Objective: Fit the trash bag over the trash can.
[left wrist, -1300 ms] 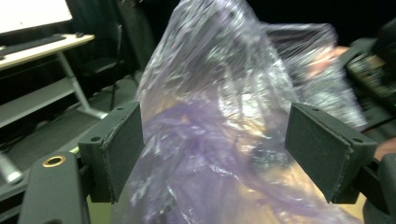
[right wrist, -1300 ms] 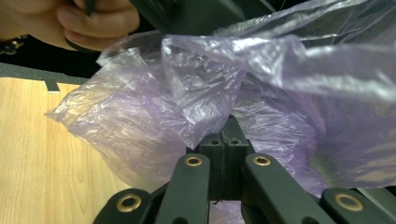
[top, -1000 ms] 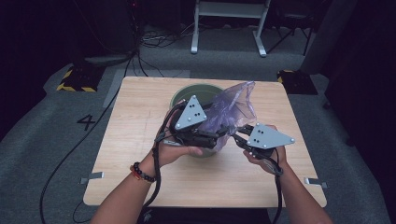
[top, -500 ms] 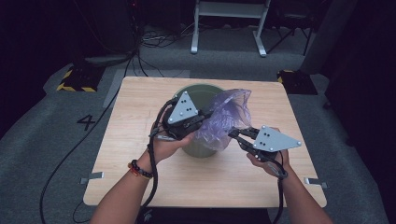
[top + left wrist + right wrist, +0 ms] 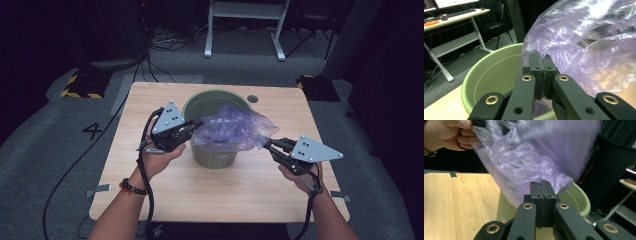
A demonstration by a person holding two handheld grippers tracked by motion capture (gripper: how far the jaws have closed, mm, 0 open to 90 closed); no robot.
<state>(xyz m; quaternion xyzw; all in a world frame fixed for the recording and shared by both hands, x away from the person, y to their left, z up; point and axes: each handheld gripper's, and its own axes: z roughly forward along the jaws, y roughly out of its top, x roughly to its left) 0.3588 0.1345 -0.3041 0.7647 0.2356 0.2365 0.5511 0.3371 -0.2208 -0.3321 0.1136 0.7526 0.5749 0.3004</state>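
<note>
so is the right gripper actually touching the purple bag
Touching. The right gripper view shows the right gripper shut on the purple bag's edge, film pinched between its jaws.

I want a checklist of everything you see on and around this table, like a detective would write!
Surface: wooden table, mostly bare; a dark round hole near its far edge.
Job's things: green bucket at the middle; purple plastic bag stretched over its top, part hanging past the rim toward the right.
Clutter: nothing seen.
Grippers: left gripper shut on the bag's left edge; right gripper shut on its right edge.
Cables: one trails from each gripper past the wrists; more lie tangled on the floor beyond the table.
Surroundings: dark room, grey carpet, a "4" marked on the floor, yellow-black striped blocks, a white desk frame.
</note>
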